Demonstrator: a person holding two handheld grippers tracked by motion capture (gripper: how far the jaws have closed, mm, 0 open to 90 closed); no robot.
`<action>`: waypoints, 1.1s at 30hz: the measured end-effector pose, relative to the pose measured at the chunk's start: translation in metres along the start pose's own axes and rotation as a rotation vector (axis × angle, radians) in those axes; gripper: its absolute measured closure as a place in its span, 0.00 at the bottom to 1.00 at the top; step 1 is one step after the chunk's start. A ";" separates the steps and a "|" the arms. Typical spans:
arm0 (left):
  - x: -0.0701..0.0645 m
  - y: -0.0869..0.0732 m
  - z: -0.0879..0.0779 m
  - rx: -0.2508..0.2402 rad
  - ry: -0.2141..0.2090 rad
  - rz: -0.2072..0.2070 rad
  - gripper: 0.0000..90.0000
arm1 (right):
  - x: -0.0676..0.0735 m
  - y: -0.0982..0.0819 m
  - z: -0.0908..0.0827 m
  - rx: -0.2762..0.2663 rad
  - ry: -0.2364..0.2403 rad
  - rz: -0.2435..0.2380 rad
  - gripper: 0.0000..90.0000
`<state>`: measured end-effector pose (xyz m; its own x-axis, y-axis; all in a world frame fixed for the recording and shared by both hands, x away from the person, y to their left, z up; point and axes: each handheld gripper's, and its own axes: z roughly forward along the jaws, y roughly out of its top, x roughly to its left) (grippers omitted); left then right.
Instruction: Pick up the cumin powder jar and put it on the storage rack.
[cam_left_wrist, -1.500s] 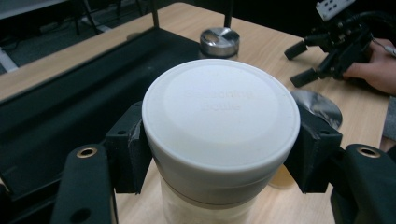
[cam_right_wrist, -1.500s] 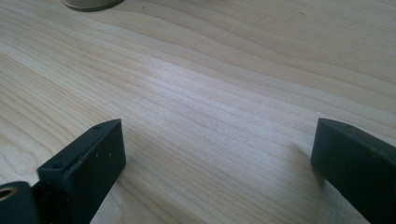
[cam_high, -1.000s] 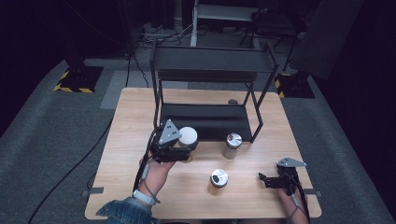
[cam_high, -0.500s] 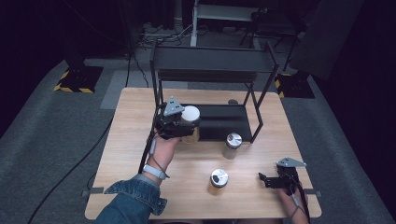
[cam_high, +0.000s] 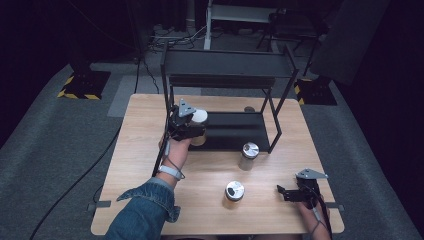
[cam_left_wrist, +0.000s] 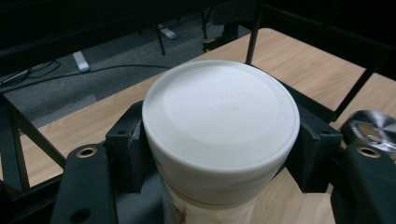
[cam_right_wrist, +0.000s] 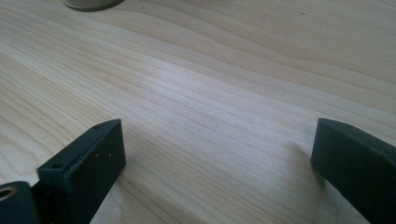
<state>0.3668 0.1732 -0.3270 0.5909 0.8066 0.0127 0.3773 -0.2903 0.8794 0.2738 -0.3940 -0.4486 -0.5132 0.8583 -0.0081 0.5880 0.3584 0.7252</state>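
White-lidded jar (cam_left_wrist: 219, 135) clenched in left claw (cam_high: 186, 123) at the black rack's (cam_high: 227, 80) left post, apparently lifted. Right claw (cam_right_wrist: 219, 163) spread wide, near counter's (cam_high: 140, 150) right front corner.

Count, high view:
- Jars: 3. One white-lidded jar (cam_high: 198, 118) clamped in the left tongs (cam_high: 186, 125) at the left end of the rack's lower shelf; the left gripper view shows it too, white-lidded jar (cam_left_wrist: 219, 121) between both jaws. One silver-lidded jar (cam_high: 249, 155) mid worktop, just in front of the rack. One dark-centred-lid jar (cam_high: 234, 194) toward the near edge.
- Racks: 1, black two-tier rack (cam_high: 227, 75) at the far half.
- Worktops: 1, wooden worktop (cam_high: 135, 150).
- Tongs: 2. The right tongs (cam_high: 287, 193) sit at the near right corner, jaws apart, nothing between.
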 end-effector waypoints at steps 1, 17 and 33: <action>0.001 -0.001 0.003 0.003 0.003 -0.002 0.37 | 0.000 0.000 0.000 0.000 0.000 0.000 0.03; 0.012 -0.010 0.044 0.059 0.018 -0.036 0.37 | 0.000 0.000 0.000 0.000 0.000 -0.001 0.03; 0.016 -0.016 0.060 0.083 0.020 -0.042 0.36 | 0.000 0.000 0.000 0.000 0.000 0.000 0.03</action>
<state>0.4132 0.1594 -0.3693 0.5594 0.8288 -0.0131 0.4595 -0.2969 0.8371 0.2738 -0.3939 -0.4486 -0.5130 0.8584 -0.0083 0.5880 0.3584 0.7252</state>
